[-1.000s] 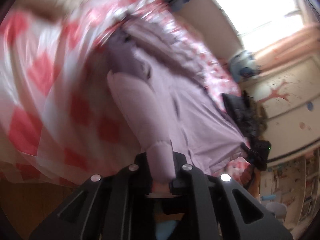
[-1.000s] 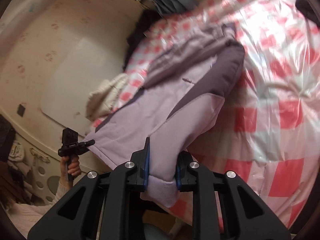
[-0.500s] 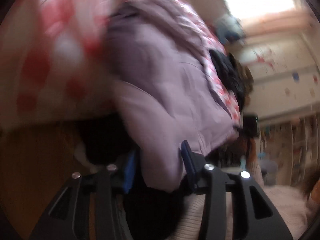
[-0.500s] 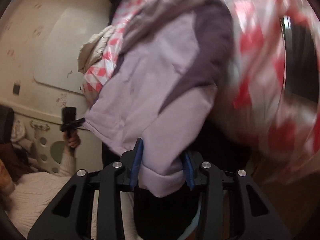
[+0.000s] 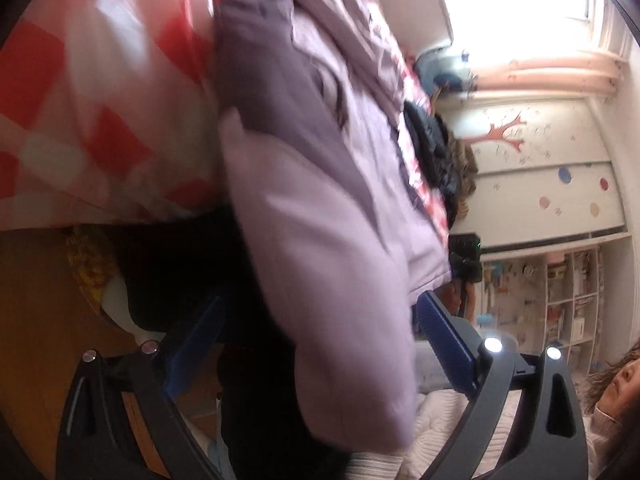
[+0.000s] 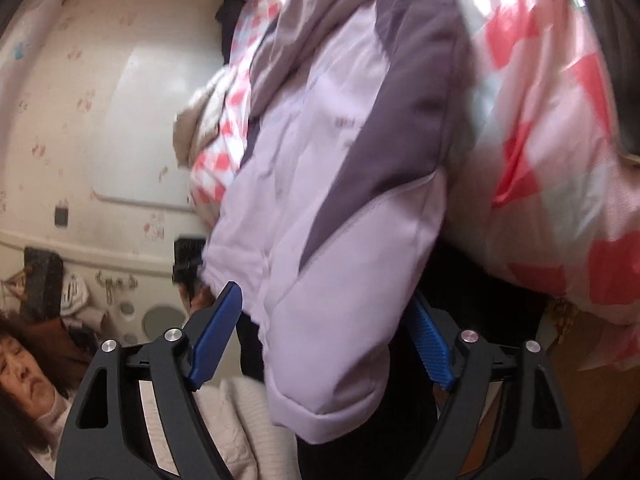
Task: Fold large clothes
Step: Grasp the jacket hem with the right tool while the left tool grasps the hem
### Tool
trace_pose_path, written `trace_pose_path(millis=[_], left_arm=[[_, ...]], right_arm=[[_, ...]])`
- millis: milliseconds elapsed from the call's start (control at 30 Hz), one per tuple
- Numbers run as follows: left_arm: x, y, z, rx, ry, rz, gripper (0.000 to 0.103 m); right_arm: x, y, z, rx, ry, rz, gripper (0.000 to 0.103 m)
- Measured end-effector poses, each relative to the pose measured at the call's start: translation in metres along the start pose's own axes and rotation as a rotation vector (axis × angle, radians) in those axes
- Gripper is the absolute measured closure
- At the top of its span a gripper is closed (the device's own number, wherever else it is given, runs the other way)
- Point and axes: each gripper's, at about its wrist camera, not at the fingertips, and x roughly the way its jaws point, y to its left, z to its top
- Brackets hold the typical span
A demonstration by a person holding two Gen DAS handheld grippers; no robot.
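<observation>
Over the bed's edge, the lilac jacket [image 5: 320, 240] hung between both tools' blue pads, untouched. Left tool [image 5: 320, 320] and right tool [image 6: 324, 320] had just spread wide. Only the left view showed the bookshelf [image 5: 568, 292]; only the right, a white wall panel [image 6: 152, 120].

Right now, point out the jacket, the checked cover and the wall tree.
jacket [image 6: 340, 280]: right wrist view, pale lilac sleeve.
checked cover [image 5: 92, 92]: left wrist view, red-and-white patch left of the jacket.
wall tree [image 5: 502, 134]: left wrist view, red trunk.
</observation>
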Motion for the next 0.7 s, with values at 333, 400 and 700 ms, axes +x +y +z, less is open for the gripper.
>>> trace_pose_path(millis=[333,400,700], left_arm=[[-0.025,-0.067,-0.007,0.136,-0.159,0.098,0.088],[-0.037,-0.094,-0.013,0.212,-0.173,0.093,0.088],[-0.011,-0.024,-0.031,0.085,-0.005,0.133,0.04]], right_arm=[[-0.01,0.046,-0.019,-0.178,-0.204,0.057,0.082],[-0.024,0.066,-0.026,-0.232,-0.231,0.098,0.082],[-0.008,-0.004,-0.057,-0.058,-0.06,0.012,0.057]])
